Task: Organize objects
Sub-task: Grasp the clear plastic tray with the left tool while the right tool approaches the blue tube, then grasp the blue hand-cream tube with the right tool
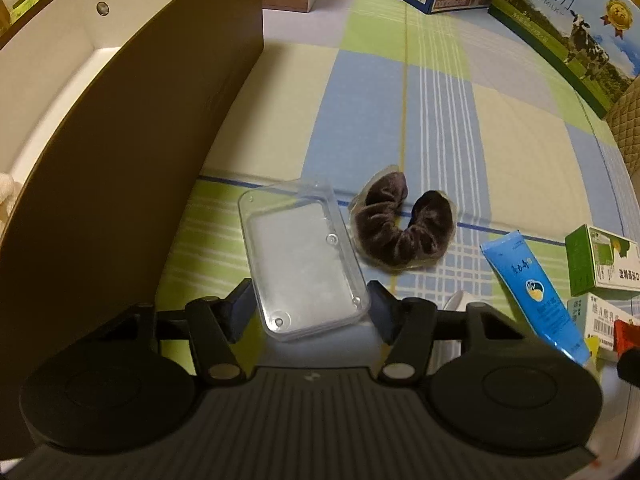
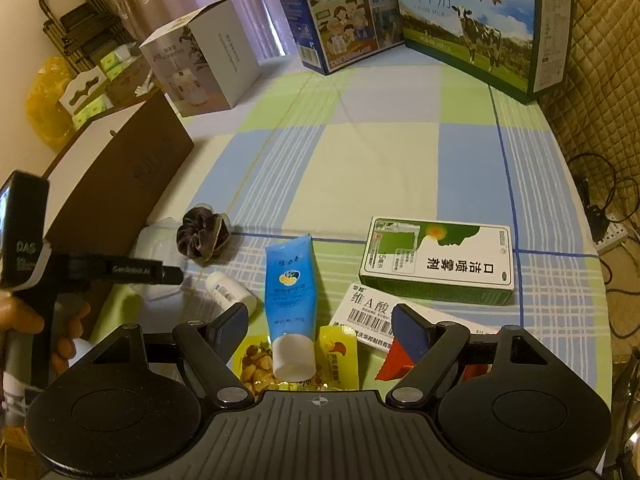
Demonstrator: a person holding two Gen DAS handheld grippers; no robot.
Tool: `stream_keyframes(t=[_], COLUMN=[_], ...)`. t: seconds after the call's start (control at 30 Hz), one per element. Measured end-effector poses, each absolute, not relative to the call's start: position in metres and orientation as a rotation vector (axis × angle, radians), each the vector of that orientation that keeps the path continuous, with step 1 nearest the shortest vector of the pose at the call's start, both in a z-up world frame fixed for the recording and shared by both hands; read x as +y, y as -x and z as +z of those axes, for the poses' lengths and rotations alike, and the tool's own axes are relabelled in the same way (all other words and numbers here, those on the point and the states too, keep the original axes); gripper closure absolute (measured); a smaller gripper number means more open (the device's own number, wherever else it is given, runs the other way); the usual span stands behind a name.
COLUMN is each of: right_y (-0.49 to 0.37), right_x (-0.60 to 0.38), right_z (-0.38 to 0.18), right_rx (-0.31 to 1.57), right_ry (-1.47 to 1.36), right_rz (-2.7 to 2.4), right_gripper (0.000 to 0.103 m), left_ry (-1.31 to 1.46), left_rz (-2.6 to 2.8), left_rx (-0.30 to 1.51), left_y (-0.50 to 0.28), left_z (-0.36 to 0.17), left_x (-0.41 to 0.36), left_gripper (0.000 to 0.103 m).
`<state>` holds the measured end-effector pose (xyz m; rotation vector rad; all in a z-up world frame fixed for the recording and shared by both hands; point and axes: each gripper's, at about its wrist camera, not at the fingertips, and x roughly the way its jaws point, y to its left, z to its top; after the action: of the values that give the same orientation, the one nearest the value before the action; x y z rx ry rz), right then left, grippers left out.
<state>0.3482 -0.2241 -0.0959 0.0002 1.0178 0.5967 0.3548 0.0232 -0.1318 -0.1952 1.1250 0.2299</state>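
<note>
One clear plastic case (image 1: 302, 260) at frame centre between the left gripper's (image 1: 308, 306) spread jaws, one brown scrunchie (image 1: 402, 226) beside it, one blue tube (image 2: 290, 296) lying between the right gripper's (image 2: 320, 326) spread jaws, both grippers low over the checked bedsheet (image 2: 380, 152)

Clear glossy plastic case (image 1: 302, 262), fuzzy brown cloth scrunchie (image 1: 402, 224), matt checked cloth sheet (image 1: 400, 112), smooth cardboard box (image 2: 438, 266).

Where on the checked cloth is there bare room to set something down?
The widest bare patch lies mid-cloth, between the brown box, the milk cartons and the green-white box. The near edge is crowded: clear case, scrunchie, blue tube, white bottle and snack packets.
</note>
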Motion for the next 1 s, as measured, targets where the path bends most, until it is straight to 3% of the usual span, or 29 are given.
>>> stream_keyframes(t=[0.27, 0.4, 0.53, 0.63, 0.7, 0.77, 1.0], right_y=[-0.347, -0.347, -0.348, -0.349, -0.35, -0.352, -0.359], right_x=[-0.219, -0.213, -0.205, -0.199, -0.195, -0.191, -0.176], right_z=[-0.099, -0.1, -0.1, -0.102, -0.105, -0.108, -0.12], right_rx=[1.028, 1.026, 1.016, 1.018, 1.021, 1.028, 1.053], right_ry=[0.009, 0.025, 0.053, 0.071, 0.086, 0.104, 0.172], right_rz=[0.623, 0.643, 0.663, 0.678, 0.682, 0.683, 0.693], right_gripper=[0.026, 0.026, 0.029, 0.035, 0.039, 0.044, 0.047], left_ry=[0.171, 0.185, 0.176, 0.161, 0.153, 0.126, 0.133], left_rz=[0.224, 0.222, 0.231, 0.244, 0.248, 0.244, 0.242], left_rx=[1.14, 1.145, 1.143, 1.141, 1.135, 1.125, 1.133], left_y=[-0.315, -0.313, -0.323, -0.33, -0.333, -0.333, -0.324], left_z=[-0.128, -0.126, -0.129, -0.133, -0.135, -0.134, -0.134], left_x=[0.023, 0.026, 0.03, 0.032, 0.033, 0.033, 0.035], left_gripper=[0.047, 0.032, 0.031, 0.036, 0.049, 0.05, 0.05])
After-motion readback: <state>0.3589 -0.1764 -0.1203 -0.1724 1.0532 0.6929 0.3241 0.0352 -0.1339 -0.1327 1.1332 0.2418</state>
